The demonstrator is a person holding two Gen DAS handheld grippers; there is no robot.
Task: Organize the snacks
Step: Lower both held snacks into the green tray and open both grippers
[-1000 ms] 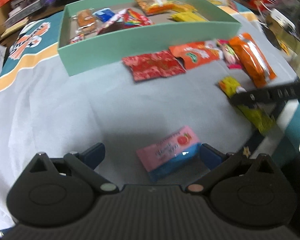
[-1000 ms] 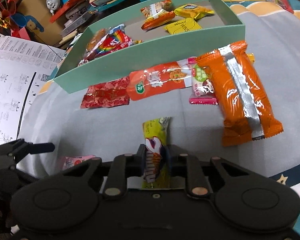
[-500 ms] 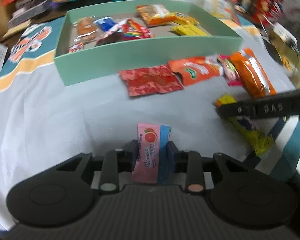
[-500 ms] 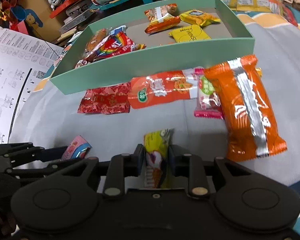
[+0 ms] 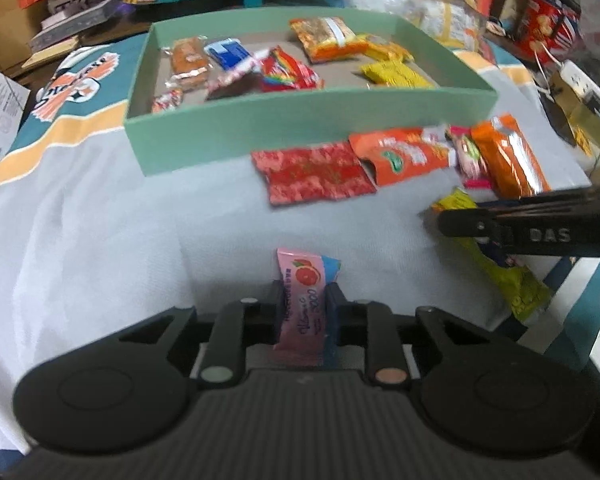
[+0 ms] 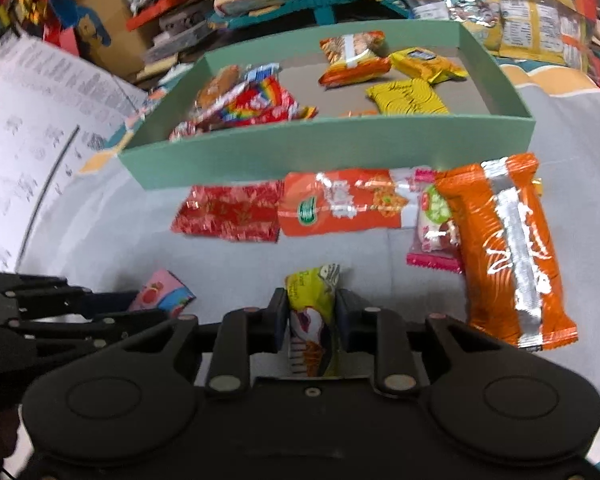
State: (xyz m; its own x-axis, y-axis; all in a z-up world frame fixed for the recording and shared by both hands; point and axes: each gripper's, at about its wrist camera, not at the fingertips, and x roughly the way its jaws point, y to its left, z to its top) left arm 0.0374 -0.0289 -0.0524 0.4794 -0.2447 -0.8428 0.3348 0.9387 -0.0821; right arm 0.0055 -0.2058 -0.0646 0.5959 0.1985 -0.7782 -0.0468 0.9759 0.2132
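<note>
The left hand-held gripper (image 5: 303, 300) clamps a pink and blue snack packet (image 5: 304, 300) just above the grey-covered worktop (image 5: 120, 220); the right hand-held gripper (image 6: 310, 310) pinches a yellow-green snack packet (image 6: 312, 312); at twelve o'clock sits the green box (image 6: 328, 148) holding snacks; red and orange packets lie before it.

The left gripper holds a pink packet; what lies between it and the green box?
Only bare grey cloth lies between the left gripper, shut on the pink packet, and the green box, as the left wrist view shows.
</note>
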